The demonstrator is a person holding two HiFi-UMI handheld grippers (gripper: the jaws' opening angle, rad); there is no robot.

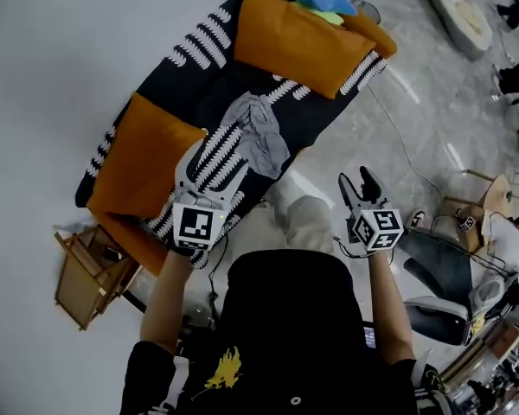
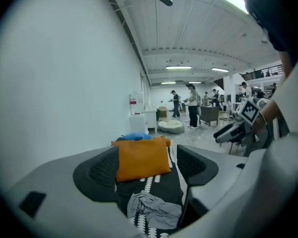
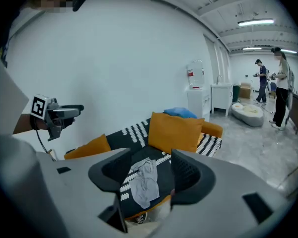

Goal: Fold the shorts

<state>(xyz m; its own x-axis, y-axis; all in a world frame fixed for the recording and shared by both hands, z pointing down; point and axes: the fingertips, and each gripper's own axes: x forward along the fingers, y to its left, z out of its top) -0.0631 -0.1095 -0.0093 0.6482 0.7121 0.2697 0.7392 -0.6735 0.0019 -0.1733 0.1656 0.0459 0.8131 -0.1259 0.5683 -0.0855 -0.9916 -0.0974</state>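
the gray shorts point(image 1: 261, 135) lie in a crumpled heap in the middle of the black and white sofa point(image 1: 199, 85), between two orange pillows point(image 1: 298, 37). nothing is folded yet. the left gripper point(image 1: 214, 169) hangs over the front edge of the sofa, just beside the heap. its fingers point(image 2: 97, 175) are wide apart with nothing in them. the right gripper point(image 1: 358, 187) is off to the side, over the floor, well apart from the shorts. its fingers point(image 3: 188, 175) stand partly apart and hold nothing too. the step now looks like reaching in and getting the shorts flat. to do it well, i think each gripper should pinch just one spot on an edge of the cloth, not a fat bunch from the middle. then the two spots can be pulled away from each other so the shorts lie smooth. the right one has farther to go, so it should come over the sofa first. take care not to grab the sofa cover too, since the shorts lie right on it.
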